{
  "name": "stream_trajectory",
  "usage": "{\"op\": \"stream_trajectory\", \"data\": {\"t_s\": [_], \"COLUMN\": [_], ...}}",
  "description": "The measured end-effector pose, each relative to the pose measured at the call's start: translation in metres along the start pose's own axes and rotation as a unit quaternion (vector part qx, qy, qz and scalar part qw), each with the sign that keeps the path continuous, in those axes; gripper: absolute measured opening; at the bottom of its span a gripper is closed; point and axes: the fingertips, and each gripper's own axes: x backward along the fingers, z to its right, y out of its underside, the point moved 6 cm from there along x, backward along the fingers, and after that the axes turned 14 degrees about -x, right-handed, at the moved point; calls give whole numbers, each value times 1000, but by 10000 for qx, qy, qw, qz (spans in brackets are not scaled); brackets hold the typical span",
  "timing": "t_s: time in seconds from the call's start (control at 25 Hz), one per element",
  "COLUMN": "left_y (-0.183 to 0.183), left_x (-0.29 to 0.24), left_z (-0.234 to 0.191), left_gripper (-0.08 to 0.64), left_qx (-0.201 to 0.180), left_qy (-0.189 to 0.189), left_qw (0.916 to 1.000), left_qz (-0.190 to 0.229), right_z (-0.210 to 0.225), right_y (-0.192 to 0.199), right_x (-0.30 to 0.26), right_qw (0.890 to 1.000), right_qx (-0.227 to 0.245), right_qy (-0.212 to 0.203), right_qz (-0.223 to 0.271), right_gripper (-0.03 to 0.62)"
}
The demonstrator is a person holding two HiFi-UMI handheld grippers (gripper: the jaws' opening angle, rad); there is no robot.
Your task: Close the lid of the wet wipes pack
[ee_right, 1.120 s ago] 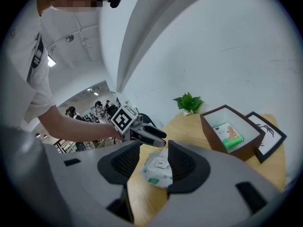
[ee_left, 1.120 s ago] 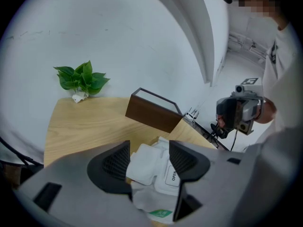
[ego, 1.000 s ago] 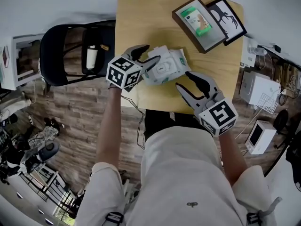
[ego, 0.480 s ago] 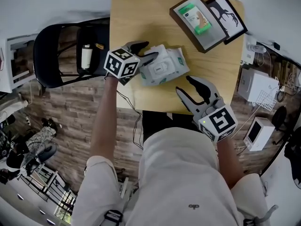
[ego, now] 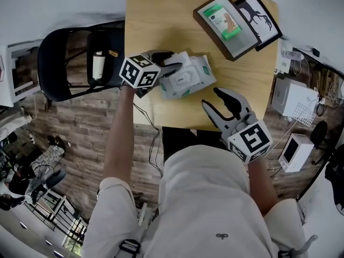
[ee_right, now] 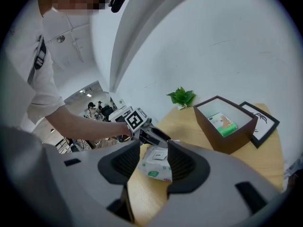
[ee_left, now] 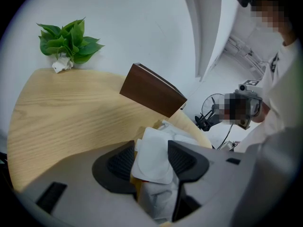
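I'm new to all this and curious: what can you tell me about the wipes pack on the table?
The wipes pack is a soft white pouch, plastic by its look, with small green print and a rectangular label on top. It lies flat and slightly askew on the wooden table. Its white lid stands raised between the fingers of the left gripper, which have just been closing; they do not seem to press it yet.
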Motion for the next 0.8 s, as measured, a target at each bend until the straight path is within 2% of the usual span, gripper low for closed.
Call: {"op": "stream_trajectory", "data": {"t_s": [0.44, 0.8], "left_y": [-7, -12], "left_x": [8, 16], "left_z": [-1, -2], "left_gripper": [167, 92], "left_qx": [-152, -211], "left_qy": [-155, -393], "left_qw": [9998, 9989], "left_qz": [21, 122], "right_z": [0, -3], "right_y": [-2, -3], "right_x": [1, 5], "right_qw": [10000, 10000], "right_qx": [-14, -22], "right_qy": [-35, -44], "right_qz": [4, 53], "right_gripper": [167, 167]}}
